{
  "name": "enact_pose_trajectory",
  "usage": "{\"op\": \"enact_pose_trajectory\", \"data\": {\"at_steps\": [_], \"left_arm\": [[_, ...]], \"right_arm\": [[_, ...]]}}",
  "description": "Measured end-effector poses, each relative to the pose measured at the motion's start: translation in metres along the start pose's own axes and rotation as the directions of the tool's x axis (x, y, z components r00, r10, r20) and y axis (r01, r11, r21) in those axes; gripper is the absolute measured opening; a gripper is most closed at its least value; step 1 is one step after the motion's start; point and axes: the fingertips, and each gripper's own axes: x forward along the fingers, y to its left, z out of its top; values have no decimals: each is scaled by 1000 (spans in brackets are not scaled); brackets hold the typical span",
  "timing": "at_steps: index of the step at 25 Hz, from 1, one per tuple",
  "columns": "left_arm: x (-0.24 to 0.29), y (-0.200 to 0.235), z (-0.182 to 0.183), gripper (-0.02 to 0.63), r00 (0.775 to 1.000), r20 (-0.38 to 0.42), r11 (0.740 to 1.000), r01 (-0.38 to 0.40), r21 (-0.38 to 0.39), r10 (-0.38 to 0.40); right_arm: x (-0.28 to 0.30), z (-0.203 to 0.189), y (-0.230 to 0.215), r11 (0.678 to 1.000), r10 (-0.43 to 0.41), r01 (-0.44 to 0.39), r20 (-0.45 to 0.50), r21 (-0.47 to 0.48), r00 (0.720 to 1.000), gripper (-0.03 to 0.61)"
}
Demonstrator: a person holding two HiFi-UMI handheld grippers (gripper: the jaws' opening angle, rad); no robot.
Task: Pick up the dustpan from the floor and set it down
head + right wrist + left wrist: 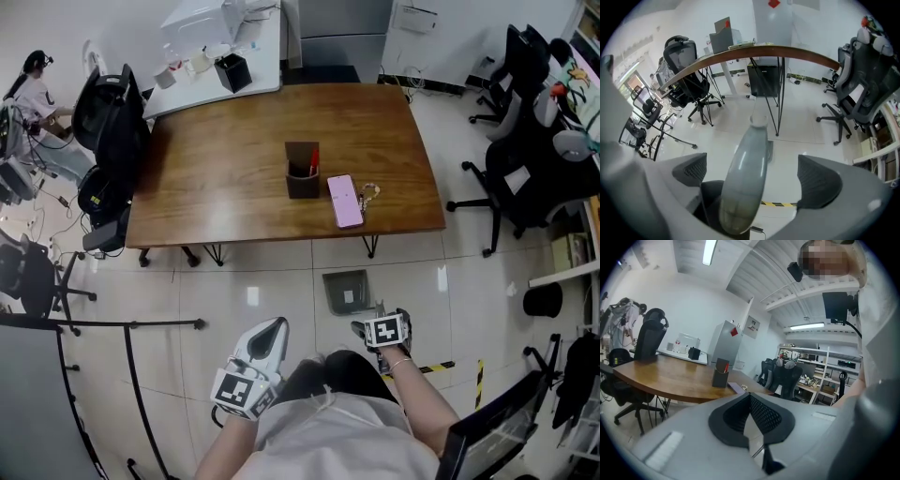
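One right gripper [754, 174] pointing steeply down, fingers [820, 180] flanking dustpan [745, 187]

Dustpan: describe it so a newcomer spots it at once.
Start at the big wooden table. On the white floor before its near edge, below the pink phone, lies the dustpan: the only flat grey tray, handle between the right hand-held gripper's open jaws.

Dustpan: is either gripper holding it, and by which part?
Neither holds it. Its handle stands between the open jaws of the right gripper; left gripper shut, empty.

One dustpan [347, 291], one table [225, 169] (one phone [345, 201])
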Motion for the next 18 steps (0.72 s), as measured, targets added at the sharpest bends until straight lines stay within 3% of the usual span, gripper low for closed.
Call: {"op": "enact_pose_trajectory", "data": {"at_steps": [6, 9, 11, 14, 15, 16, 17, 18], "left_arm": [[-22, -13, 20, 15, 999, 1, 999, 37, -3, -37], [-34, -26, 28, 15, 998, -3, 998, 61, 0, -61], [-40, -34, 33, 15, 997, 6, 997, 73, 8, -73], [-52, -50, 40, 15, 996, 35, 997, 80, 21, -81], [-57, -58, 41, 15, 995, 48, 996, 85, 28, -87], [-62, -67, 41, 15, 994, 60, 995, 92, 36, -94], [-67, -77, 42, 15, 992, 71, 994, 97, 47, -100], [-72, -88, 45, 15, 991, 83, 993, 97, 61, -102]], "right_arm": [[-50, -4, 13, 999, 25, -25, 24, 19, 999, 584], [-90, 2, 23, 997, 52, -56, 100, 44, 994, 583], [-120, 13, 32, 997, 67, -71, 174, 19, 982, 547], [-169, 22, 49, 991, 76, -43, 276, -124, 958, 377], [-186, 21, 51, 985, 64, -9, 314, -172, 947, 277], [-203, 19, 53, 977, 53, 25, 356, -212, 933, 113], [-219, 16, 56, 968, 56, 46, 393, -245, 918, 6], [-232, 11, 59, 960, 73, 51, 420, -275, 904, 2]]}}
